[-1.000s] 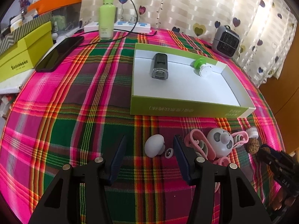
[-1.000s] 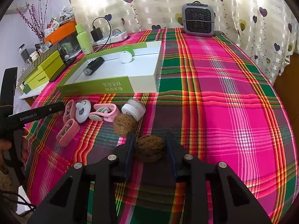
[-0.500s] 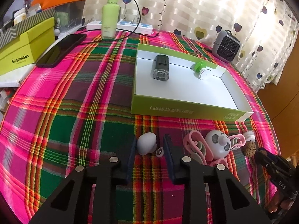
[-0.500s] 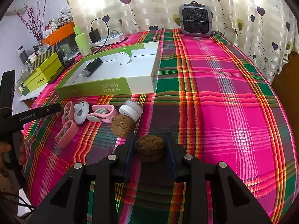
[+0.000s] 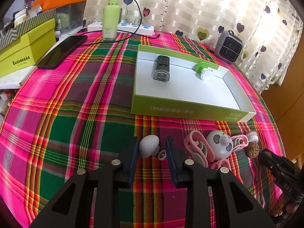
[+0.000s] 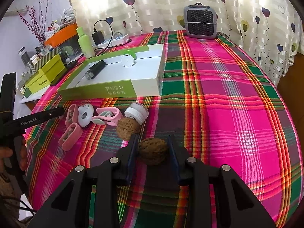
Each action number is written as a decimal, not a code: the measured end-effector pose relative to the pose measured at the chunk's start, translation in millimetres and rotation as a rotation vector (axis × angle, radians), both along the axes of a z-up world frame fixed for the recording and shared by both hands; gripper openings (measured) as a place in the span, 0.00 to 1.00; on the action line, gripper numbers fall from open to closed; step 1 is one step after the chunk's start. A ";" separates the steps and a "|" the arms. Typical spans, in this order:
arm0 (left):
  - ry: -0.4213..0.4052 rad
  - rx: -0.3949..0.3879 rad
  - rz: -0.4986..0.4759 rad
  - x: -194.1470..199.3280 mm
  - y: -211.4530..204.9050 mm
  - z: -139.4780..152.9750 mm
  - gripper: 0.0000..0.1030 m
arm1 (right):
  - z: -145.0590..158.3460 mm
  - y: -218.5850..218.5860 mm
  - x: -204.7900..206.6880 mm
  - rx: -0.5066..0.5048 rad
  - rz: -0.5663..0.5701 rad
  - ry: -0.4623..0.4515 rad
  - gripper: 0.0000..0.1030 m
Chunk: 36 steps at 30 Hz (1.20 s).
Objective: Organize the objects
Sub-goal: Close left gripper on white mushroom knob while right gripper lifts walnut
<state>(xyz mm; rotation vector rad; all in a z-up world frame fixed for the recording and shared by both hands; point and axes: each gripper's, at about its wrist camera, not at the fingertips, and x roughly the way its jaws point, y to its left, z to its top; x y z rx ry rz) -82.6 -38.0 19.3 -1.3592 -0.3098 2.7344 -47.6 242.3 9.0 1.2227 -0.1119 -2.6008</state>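
A green bottle (image 5: 111, 16) stands by a white power strip (image 5: 121, 27) at the table's far edge. A black phone (image 5: 62, 51) lies beside a yellow-green box (image 5: 24, 51). A small grey heater (image 6: 200, 21) sits before the heart-print curtain (image 6: 152, 3).

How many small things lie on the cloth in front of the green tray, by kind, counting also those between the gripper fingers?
Walnuts: 2
Pink clips: 3
White panda-face ball: 1
White jar: 1
White mushroom-shaped piece: 1
Total: 8
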 end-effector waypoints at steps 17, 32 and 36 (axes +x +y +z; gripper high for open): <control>0.017 -0.002 -0.044 11.3 13.2 0.7 0.19 | 5.6 -14.5 5.7 0.002 0.032 0.025 0.32; 0.046 -0.011 -0.072 16.3 22.3 11.7 0.19 | 16.3 -29.6 5.0 -0.014 0.084 0.053 0.32; 0.062 -0.013 -0.083 15.5 24.2 18.5 0.19 | 24.9 -34.8 3.5 -0.013 0.101 0.080 0.32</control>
